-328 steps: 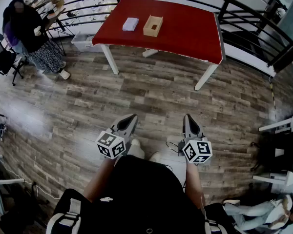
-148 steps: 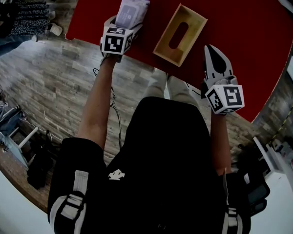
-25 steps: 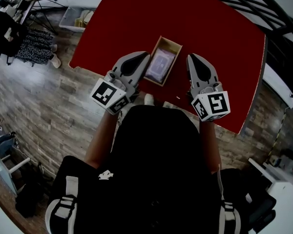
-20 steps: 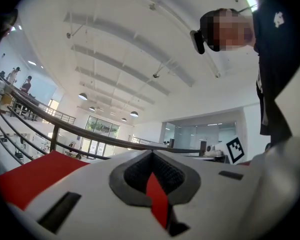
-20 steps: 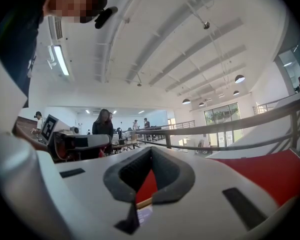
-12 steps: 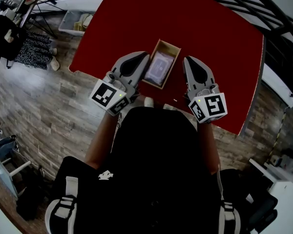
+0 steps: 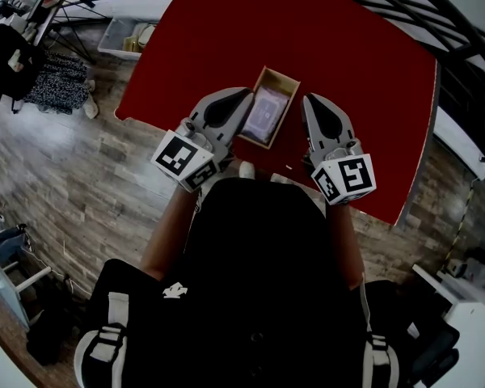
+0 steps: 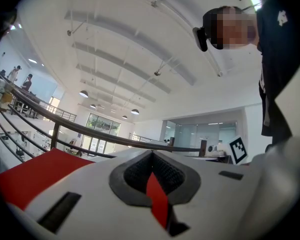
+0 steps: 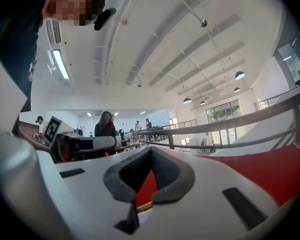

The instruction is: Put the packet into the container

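Task state: the packet (image 7: 264,111) lies flat inside the wooden container (image 7: 281,74) on the red table (image 7: 347,47) — placement looks done, nothing evidently left. Left gripper (image 7: 244,97) and right gripper (image 7: 310,103) flank the container, both jaws closed together, empty. Count — one packet, one container, two grippers.

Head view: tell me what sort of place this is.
Probably an open workspace or lab on a railed upper level. A red table stands beside a black railing on a wood-plank floor. The left gripper view shows a high white ceiling with pendant lamps.
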`<action>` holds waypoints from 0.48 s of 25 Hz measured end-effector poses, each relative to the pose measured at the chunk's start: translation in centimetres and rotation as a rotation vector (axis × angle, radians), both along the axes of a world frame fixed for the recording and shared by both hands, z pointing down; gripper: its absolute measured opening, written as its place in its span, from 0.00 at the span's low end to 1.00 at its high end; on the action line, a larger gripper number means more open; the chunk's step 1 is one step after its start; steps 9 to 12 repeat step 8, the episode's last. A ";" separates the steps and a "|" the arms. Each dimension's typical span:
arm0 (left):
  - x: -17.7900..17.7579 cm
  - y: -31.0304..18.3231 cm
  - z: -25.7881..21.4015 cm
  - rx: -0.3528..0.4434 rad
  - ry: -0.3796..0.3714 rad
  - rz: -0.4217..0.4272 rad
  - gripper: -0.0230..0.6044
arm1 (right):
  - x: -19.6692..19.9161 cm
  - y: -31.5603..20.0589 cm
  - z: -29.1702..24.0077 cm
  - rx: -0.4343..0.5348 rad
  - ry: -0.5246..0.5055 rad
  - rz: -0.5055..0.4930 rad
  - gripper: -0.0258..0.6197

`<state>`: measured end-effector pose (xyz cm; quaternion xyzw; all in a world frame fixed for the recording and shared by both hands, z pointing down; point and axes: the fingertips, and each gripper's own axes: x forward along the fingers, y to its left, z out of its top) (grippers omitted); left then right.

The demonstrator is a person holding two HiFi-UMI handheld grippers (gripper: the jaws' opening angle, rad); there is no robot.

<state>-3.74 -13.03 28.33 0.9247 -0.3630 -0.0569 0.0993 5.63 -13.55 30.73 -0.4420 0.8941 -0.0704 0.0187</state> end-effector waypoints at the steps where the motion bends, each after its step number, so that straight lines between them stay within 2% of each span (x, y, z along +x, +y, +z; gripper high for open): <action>1: -0.1 -0.1 0.0 -0.002 0.000 -0.001 0.05 | 0.0 0.0 0.0 0.000 -0.002 0.000 0.07; 12: -0.6 -0.3 -0.1 0.002 0.004 -0.003 0.05 | -0.4 -0.1 -0.2 0.001 0.003 -0.003 0.07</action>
